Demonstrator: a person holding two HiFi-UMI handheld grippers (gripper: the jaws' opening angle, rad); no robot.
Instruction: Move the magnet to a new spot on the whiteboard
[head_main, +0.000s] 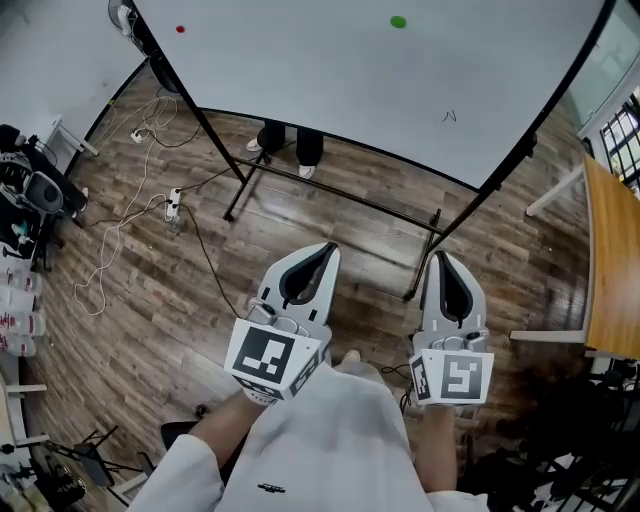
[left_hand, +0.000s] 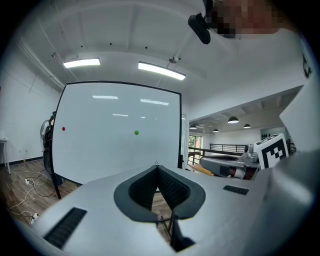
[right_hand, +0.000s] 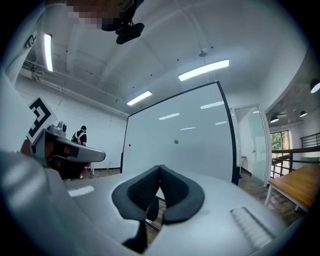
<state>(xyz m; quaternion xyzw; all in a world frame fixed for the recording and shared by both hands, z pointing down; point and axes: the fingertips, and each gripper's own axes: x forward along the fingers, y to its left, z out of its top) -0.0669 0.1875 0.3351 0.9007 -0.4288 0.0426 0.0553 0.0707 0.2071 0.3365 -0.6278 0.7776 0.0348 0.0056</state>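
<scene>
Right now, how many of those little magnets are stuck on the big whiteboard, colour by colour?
Red magnet: 1
Green magnet: 1
Total on the whiteboard: 2

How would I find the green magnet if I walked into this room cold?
Look for the big black-framed whiteboard standing on the wooden floor. The green magnet is a small round dot near the middle of its face. Its only neighbours are a red dot near the left edge and a tiny black scribble lower right; it alone is green.
</scene>
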